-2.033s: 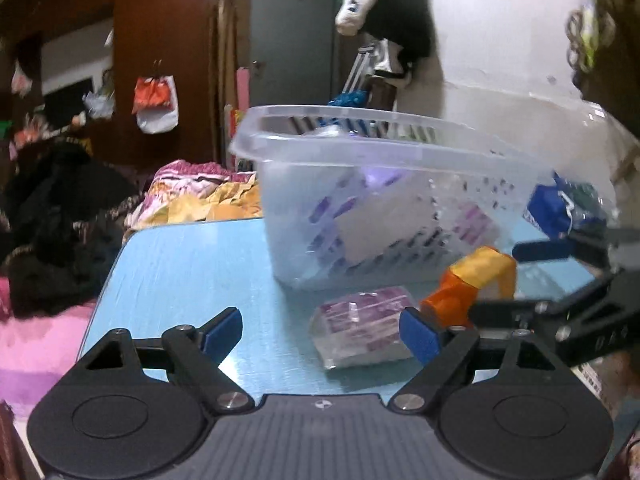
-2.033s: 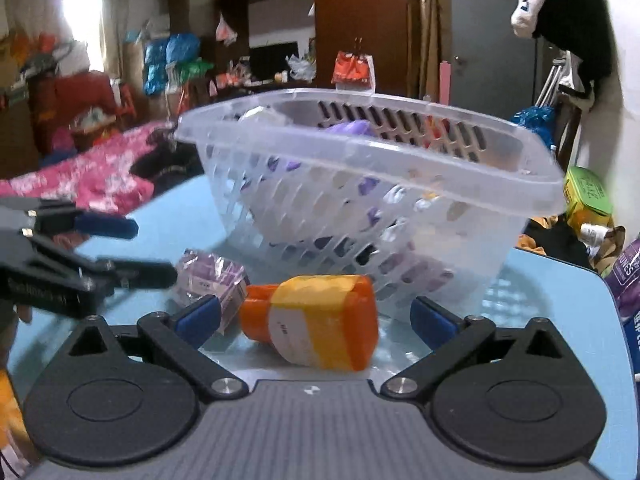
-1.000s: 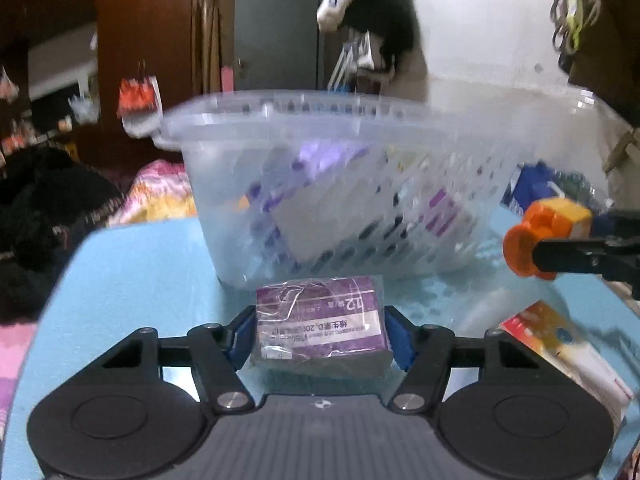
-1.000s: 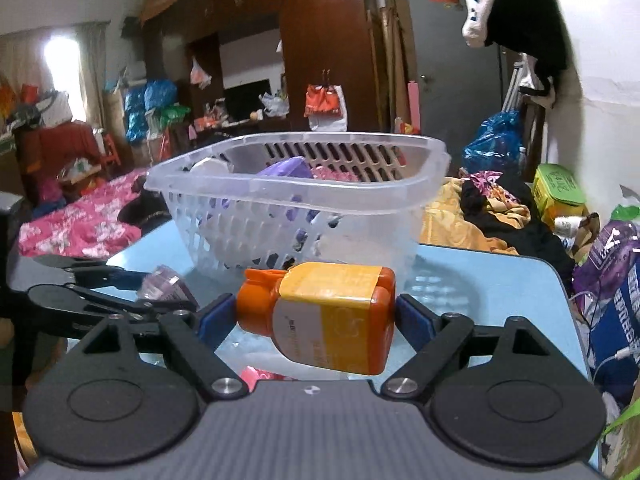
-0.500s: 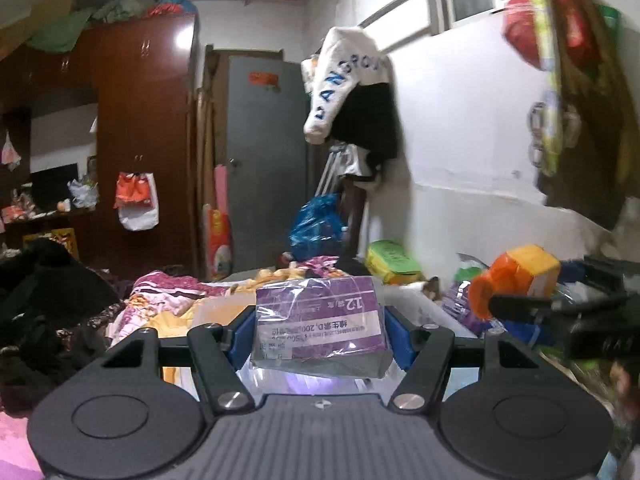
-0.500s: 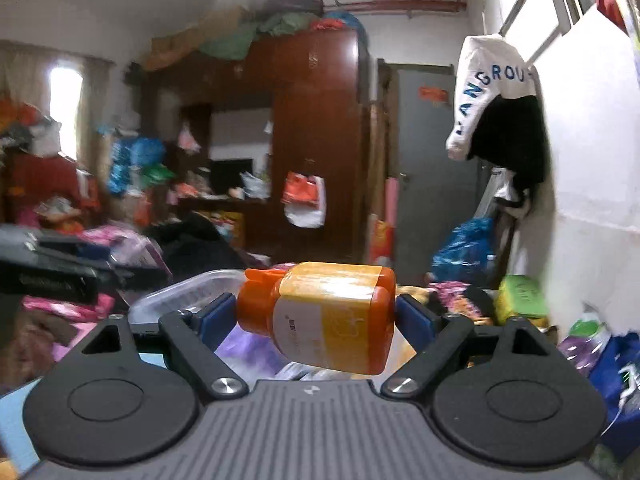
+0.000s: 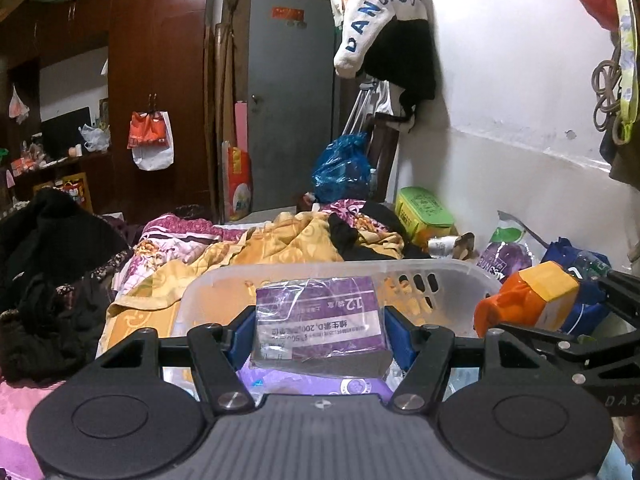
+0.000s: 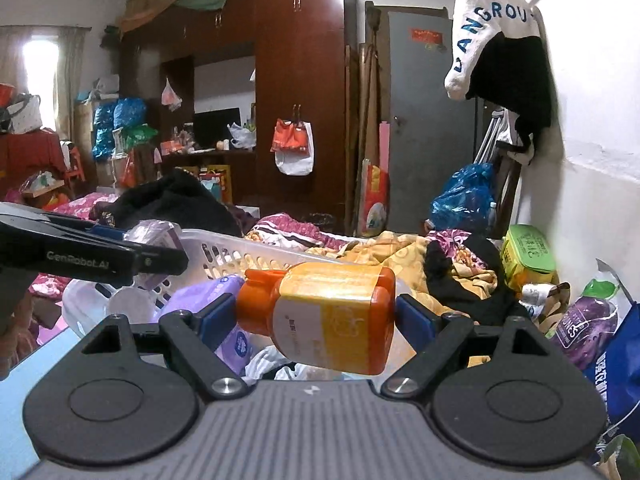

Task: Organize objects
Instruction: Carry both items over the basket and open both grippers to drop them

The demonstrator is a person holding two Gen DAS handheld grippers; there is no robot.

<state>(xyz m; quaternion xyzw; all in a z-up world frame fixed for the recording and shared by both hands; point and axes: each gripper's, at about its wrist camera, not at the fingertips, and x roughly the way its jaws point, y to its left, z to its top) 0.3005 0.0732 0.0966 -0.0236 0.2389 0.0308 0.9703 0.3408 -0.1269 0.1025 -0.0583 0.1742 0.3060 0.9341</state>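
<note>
My left gripper [image 7: 320, 332] is shut on a purple box wrapped in clear plastic [image 7: 318, 322] and holds it over the clear plastic basket [image 7: 440, 270]. My right gripper [image 8: 316, 320] is shut on an orange and yellow bottle [image 8: 320, 316], lying sideways between the fingers, above the same basket [image 8: 248, 254]. The bottle [image 7: 528, 300] and right gripper also show at the right of the left wrist view. The left gripper with the purple box [image 8: 154, 232] shows at the left of the right wrist view. Purple packets [image 8: 216, 300] lie inside the basket.
A bed with yellow and floral blankets [image 7: 280, 240] and dark clothes [image 7: 52, 260] lies behind the basket. A green box [image 8: 528, 252] and a purple bag [image 8: 588, 320] sit by the white wall on the right. A blue table edge [image 8: 24, 396] shows at lower left.
Both grippers closed on their objects on the table, lifted them, and now hold them above the basket's rim. In the last half second both dipped slightly toward the basket.
</note>
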